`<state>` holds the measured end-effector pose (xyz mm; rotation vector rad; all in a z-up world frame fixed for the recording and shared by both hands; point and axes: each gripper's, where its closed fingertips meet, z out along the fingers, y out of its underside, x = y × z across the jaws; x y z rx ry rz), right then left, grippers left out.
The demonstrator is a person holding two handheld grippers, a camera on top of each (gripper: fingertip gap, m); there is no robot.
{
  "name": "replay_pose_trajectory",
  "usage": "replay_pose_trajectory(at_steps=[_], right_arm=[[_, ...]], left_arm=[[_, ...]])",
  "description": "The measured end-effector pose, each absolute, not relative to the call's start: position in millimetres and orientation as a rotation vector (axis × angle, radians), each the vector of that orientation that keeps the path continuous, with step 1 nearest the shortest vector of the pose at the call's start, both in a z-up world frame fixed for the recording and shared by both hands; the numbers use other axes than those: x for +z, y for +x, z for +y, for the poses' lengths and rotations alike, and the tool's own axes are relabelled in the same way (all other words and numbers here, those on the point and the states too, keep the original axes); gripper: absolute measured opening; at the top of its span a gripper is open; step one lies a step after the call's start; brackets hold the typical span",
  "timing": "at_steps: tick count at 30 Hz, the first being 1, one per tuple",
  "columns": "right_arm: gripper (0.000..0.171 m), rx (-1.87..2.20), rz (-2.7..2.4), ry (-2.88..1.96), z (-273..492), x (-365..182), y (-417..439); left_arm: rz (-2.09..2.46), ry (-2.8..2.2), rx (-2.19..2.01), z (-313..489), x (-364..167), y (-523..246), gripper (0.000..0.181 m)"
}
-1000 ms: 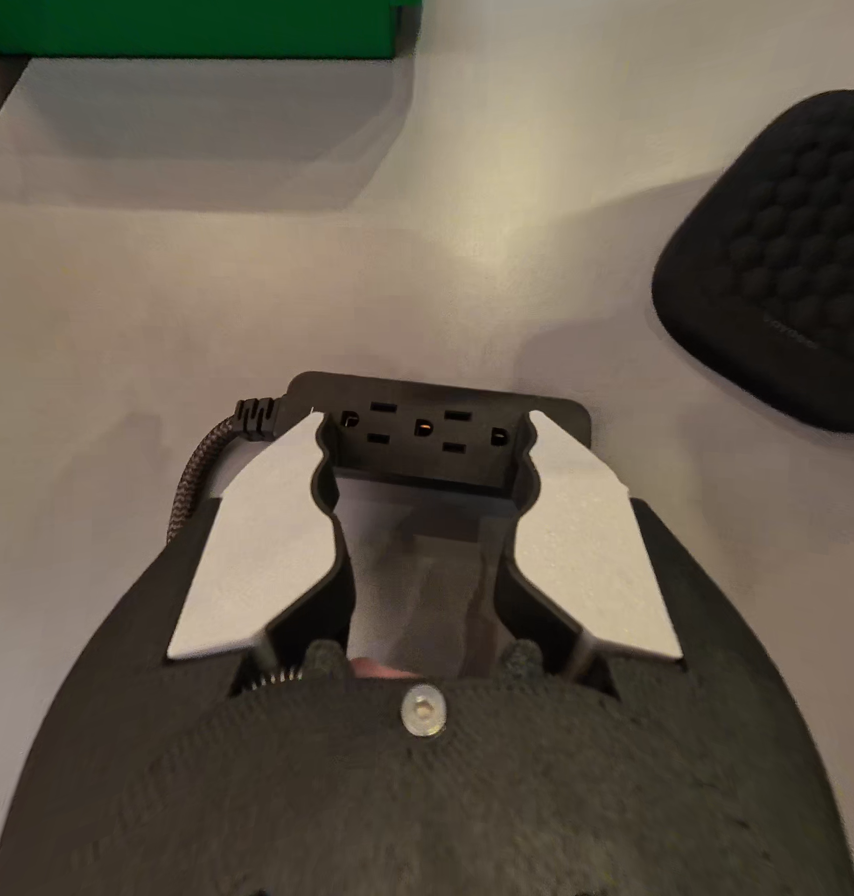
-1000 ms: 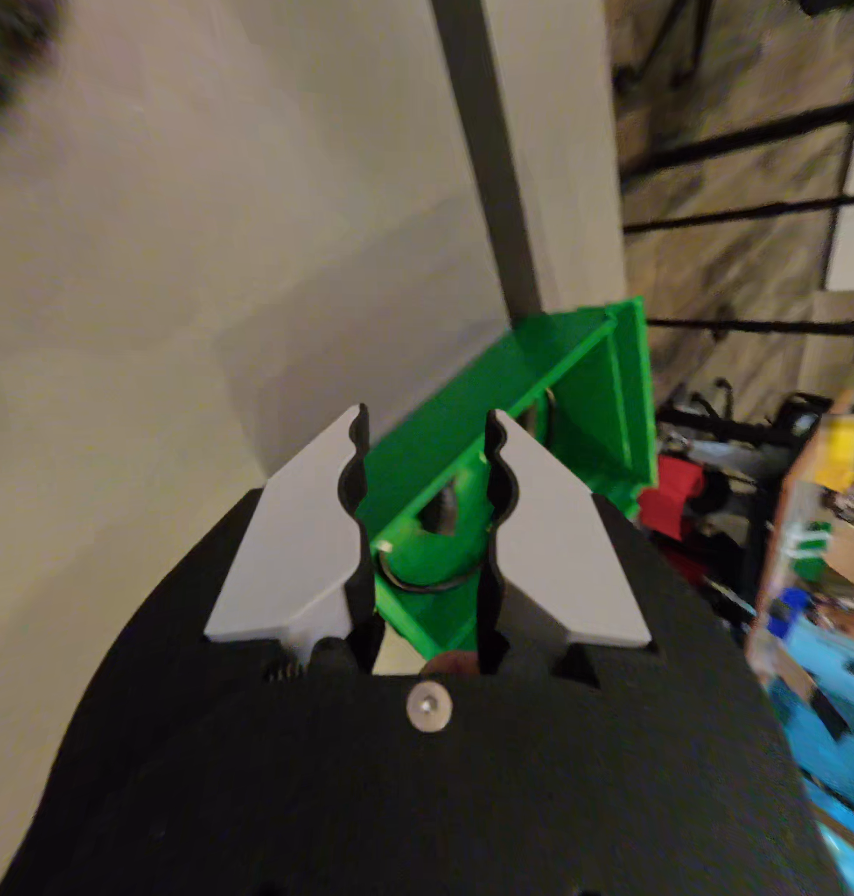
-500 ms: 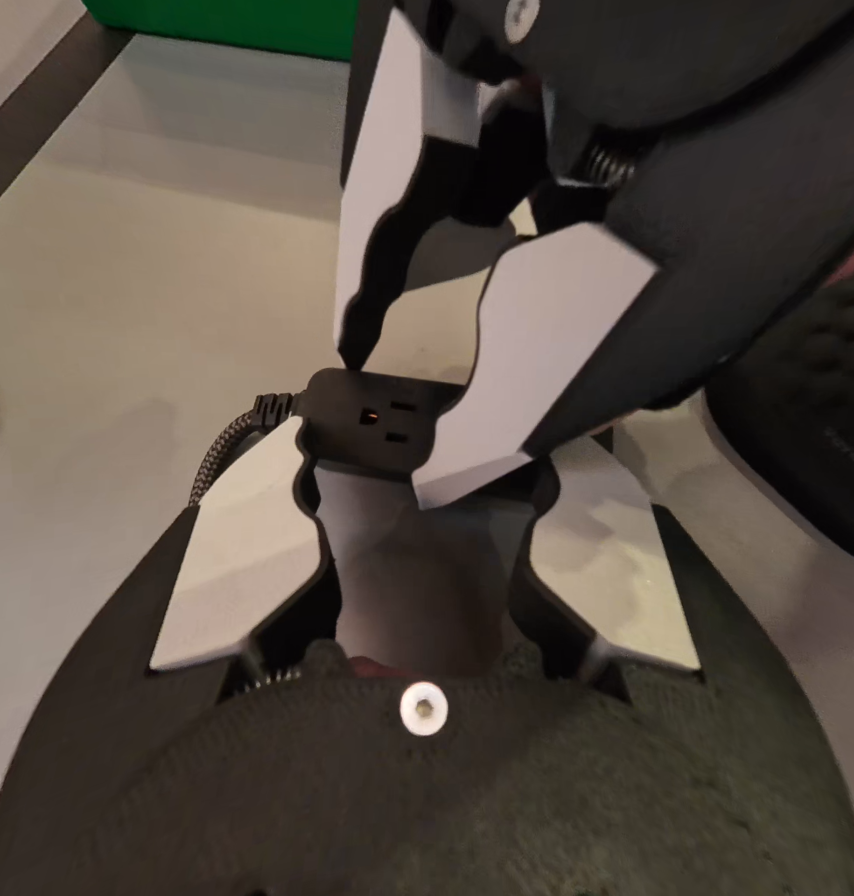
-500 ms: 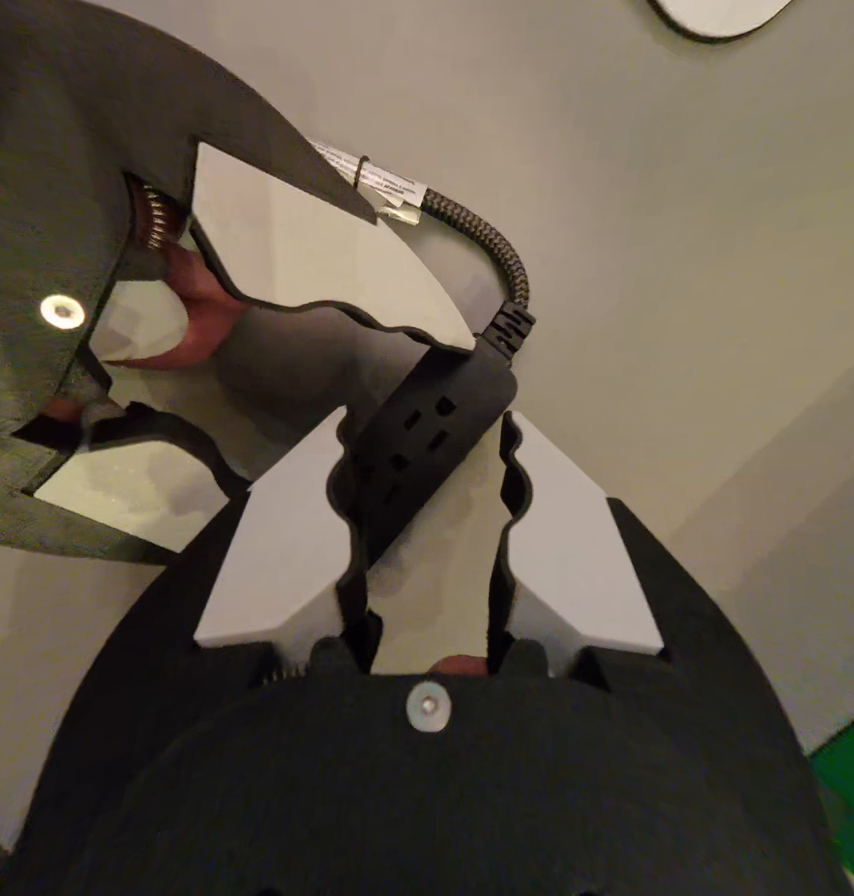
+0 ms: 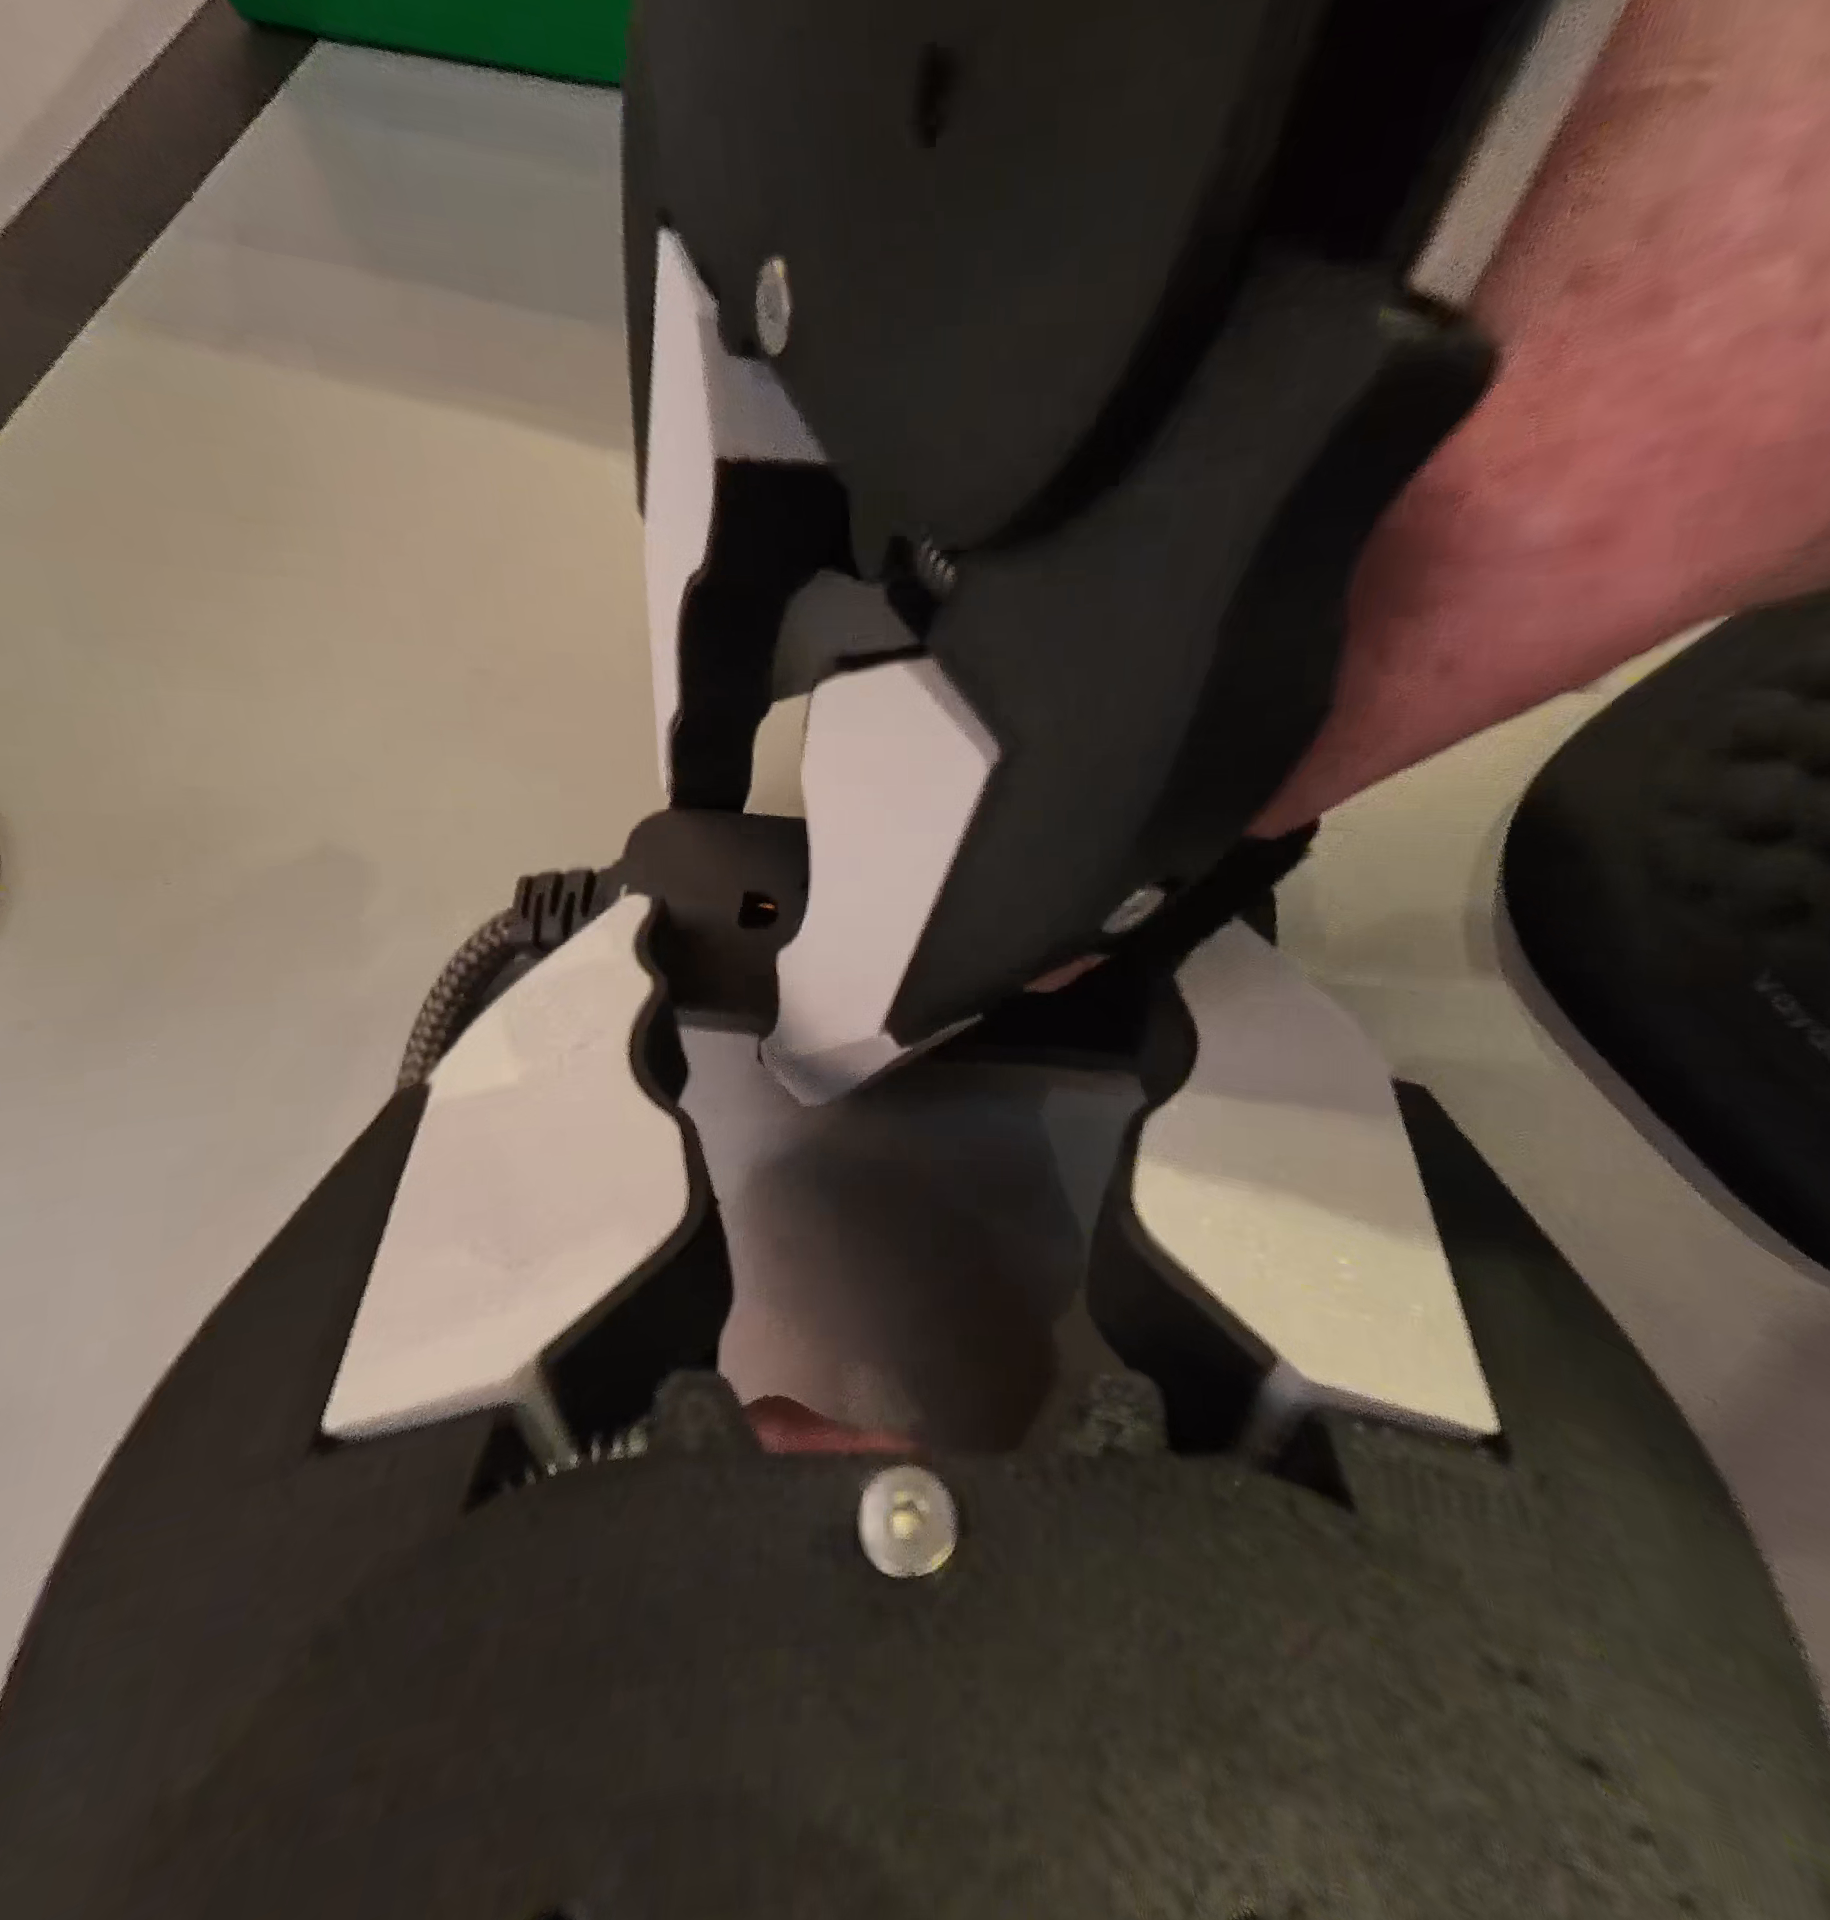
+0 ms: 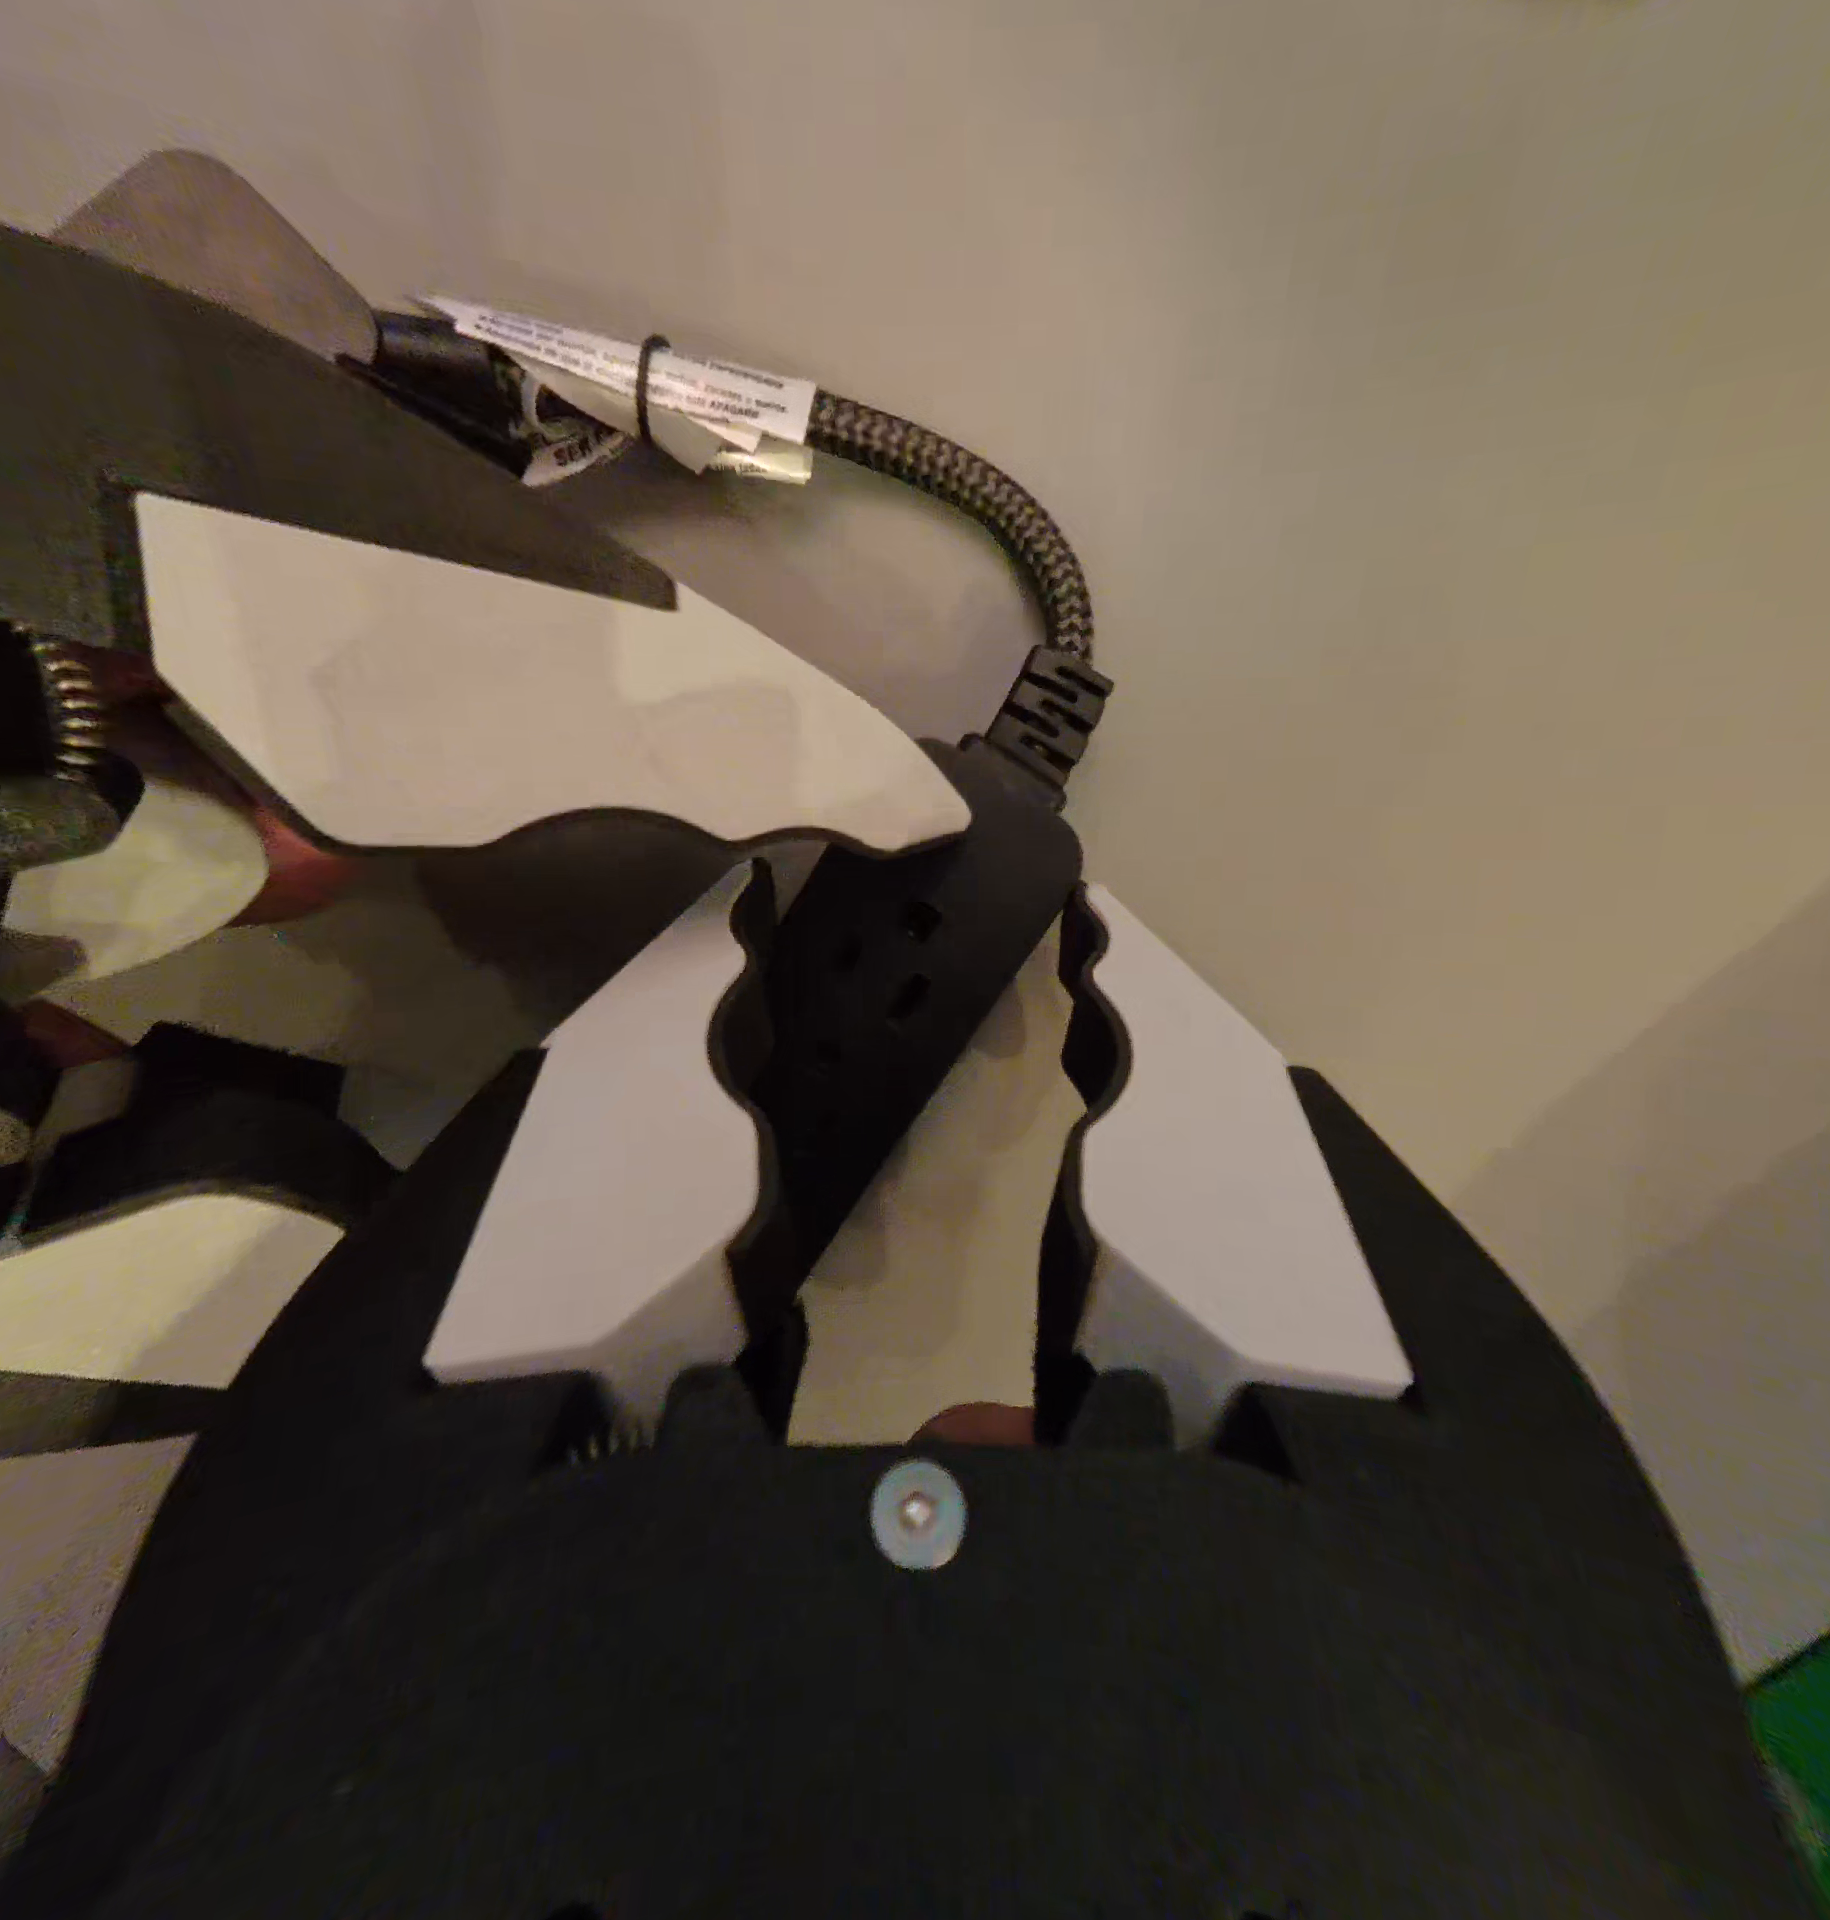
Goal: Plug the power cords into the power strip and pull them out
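Power strip (image 6: pixel 895 997) lies on the table (image 6: pixel 1410 416) between both grippers' spread, unclamped fingers, left gripper (image 5: pixel 916 982) bracketing its ends, right gripper (image 6: pixel 916 940) straddling it, braided cord (image 6: pixel 994 499) leaving toward twelve o'clock; steadying step, next needs closing.
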<state>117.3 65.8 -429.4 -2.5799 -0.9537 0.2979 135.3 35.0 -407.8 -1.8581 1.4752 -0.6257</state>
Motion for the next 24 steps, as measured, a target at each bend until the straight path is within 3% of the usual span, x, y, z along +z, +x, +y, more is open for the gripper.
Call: replay_pose_trajectory(at_steps=[1,4,10,13,17,21,24], right_arm=[[0.053,0.315,-0.969,-2.574,67,-429,117],[0.052,0.302,-1.045,-2.563,73,-430,124],[0.052,0.209,-1.251,-2.536,84,-428,141],[0.05,0.102,-1.358,-2.52,88,-426,150],[0.062,0.026,-1.295,-2.586,90,-426,155],[0.046,0.174,-1.089,-2.576,92,-427,149],[0.044,0.222,-1.006,-2.532,92,-426,149]], left_arm=[[1.506,-1.863,-0.644,32,-409,134,0.101],[1.521,-1.824,-0.635,36,-402,128,0.101],[1.54,-1.784,-0.887,33,-368,108,0.083],[1.527,-1.732,-1.255,17,-337,95,0.075],[1.31,-1.792,-1.161,66,-336,80,0.073],[1.186,-1.799,-1.117,91,-343,78,0.071],[1.113,-1.784,-1.078,106,-345,75,0.071]])
